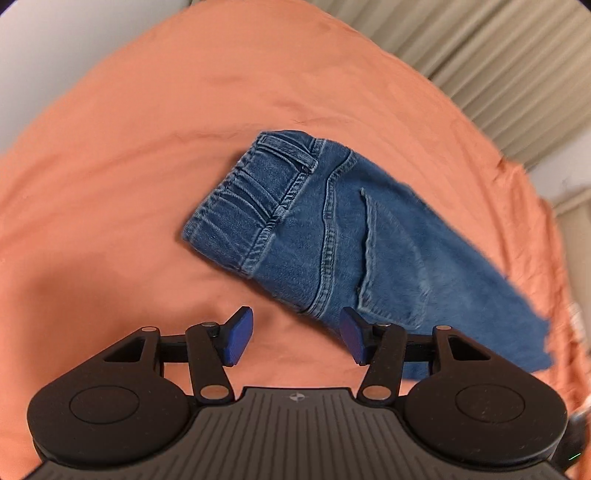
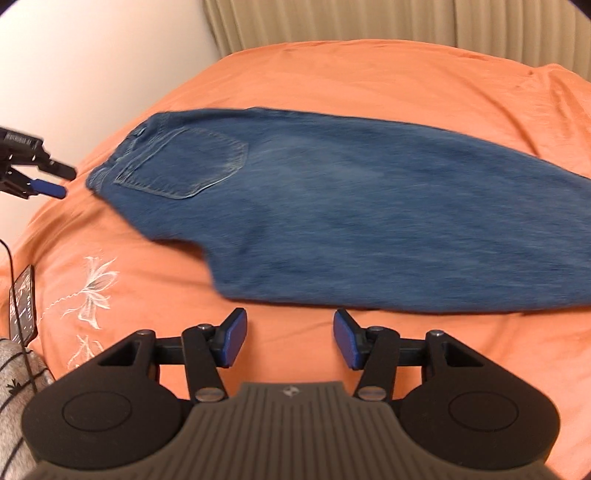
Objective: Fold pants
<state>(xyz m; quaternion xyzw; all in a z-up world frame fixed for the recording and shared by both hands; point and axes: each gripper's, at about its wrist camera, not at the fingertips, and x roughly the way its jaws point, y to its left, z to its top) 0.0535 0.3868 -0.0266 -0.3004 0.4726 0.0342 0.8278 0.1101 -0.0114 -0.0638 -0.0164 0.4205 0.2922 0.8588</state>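
Blue jeans (image 1: pixel 332 236) lie flat on an orange bed sheet (image 1: pixel 184 110), folded lengthwise, back pocket up. The waistband points to the upper left in the left wrist view. My left gripper (image 1: pixel 295 317) hovers open over the sheet by the seat edge, with nothing between its blue pads. In the right wrist view the jeans (image 2: pixel 351 221) stretch from the waistband at the left out to the right. My right gripper (image 2: pixel 290 321) stands open just short of their near edge and holds nothing. The left gripper (image 2: pixel 66 181) shows at the far left, beside the waistband.
A phone (image 2: pixel 23 302) with a cable lies on the sheet at the left edge, next to grey striped cloth (image 2: pixel 14 369). White flower embroidery (image 2: pixel 94 291) marks the sheet there. Beige curtains (image 2: pixel 332 22) and a pale wall stand behind the bed.
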